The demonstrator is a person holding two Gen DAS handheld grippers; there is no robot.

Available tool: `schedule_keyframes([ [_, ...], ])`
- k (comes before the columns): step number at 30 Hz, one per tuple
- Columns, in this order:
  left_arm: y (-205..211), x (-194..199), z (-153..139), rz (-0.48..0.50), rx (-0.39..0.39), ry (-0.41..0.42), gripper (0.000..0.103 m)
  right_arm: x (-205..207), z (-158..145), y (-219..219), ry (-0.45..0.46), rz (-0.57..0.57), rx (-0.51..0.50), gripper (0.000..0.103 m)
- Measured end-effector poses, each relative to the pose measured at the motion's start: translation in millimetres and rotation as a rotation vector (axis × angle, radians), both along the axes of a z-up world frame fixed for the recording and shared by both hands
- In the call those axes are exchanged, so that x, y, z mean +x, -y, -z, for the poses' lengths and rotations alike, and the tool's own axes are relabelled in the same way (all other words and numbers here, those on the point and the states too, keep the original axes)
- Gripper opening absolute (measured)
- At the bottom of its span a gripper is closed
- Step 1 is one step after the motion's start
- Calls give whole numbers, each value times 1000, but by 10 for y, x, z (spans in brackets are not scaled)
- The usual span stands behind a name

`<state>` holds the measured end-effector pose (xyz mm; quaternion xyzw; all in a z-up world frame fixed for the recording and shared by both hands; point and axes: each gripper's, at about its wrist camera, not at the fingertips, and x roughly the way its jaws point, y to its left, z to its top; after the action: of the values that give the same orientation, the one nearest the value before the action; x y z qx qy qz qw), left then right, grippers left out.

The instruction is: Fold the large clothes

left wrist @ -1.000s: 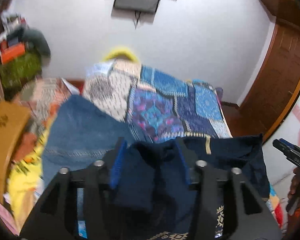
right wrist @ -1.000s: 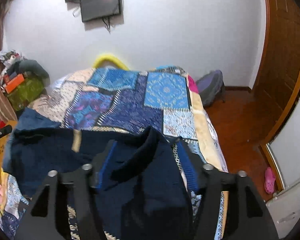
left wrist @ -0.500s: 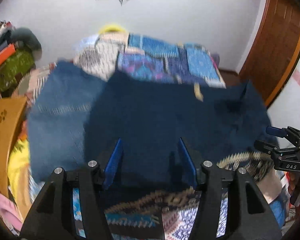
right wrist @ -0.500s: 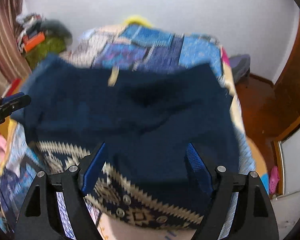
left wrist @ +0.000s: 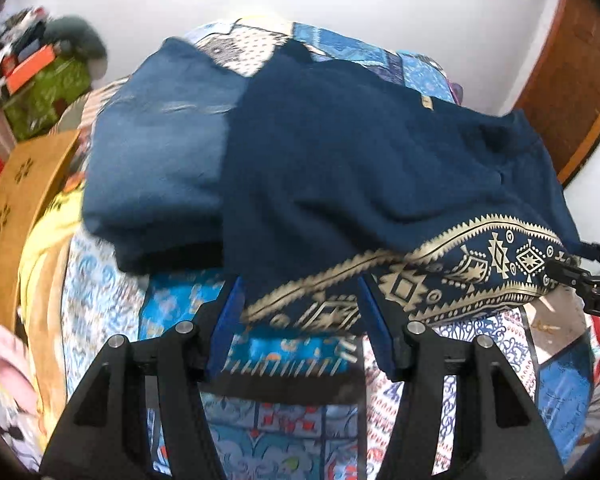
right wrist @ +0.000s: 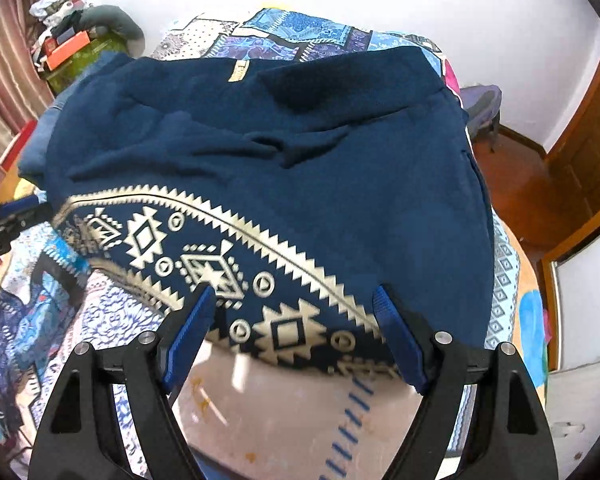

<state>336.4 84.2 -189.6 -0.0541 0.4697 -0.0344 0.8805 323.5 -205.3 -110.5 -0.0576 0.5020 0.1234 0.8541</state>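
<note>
A large navy garment (left wrist: 360, 160) with a gold-patterned hem band (left wrist: 480, 264) lies spread on the patchwork bed; it also shows in the right wrist view (right wrist: 300, 152), hem band (right wrist: 228, 264) nearest me. My left gripper (left wrist: 300, 312) is open, its blue pads either side of the hem's left end. My right gripper (right wrist: 296, 320) is open over the hem's right part. Neither holds cloth. The right gripper's tip shows at the left wrist view's right edge (left wrist: 580, 280).
A lighter blue folded garment (left wrist: 156, 148) lies left of the navy one, partly under it. The bedspread (right wrist: 100, 320) is patterned blue. A wooden headboard piece (left wrist: 16, 208) and cluttered shelf (left wrist: 40, 76) stand left; a wooden door (right wrist: 580, 152) and floor are right.
Both grippers let go of the navy garment, which dropped flat onto the bed. Both grippers have drawn back toward the hem and tilted down.
</note>
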Motion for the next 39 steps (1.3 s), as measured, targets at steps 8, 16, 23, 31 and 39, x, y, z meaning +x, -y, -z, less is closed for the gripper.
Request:
schedule_keyframes([
  [8, -423, -147, 108, -114, -195, -24, 57, -157, -180, 0, 73, 14, 0, 78],
  [16, -538, -84, 619, -141, -538, -46, 57, -180, -94, -12, 41, 35, 110, 78],
  [23, -467, 129, 880, -122, -622, -23, 57, -125, 10, -5, 26, 46, 77, 78],
  [31, -459, 441, 975, -87, -716, 61, 65, -40, 96, 16, 13, 61, 70, 78],
  [39, -444, 395, 909, -91, -744, 119, 31, -67, 58, -13, 16, 57, 54, 78],
])
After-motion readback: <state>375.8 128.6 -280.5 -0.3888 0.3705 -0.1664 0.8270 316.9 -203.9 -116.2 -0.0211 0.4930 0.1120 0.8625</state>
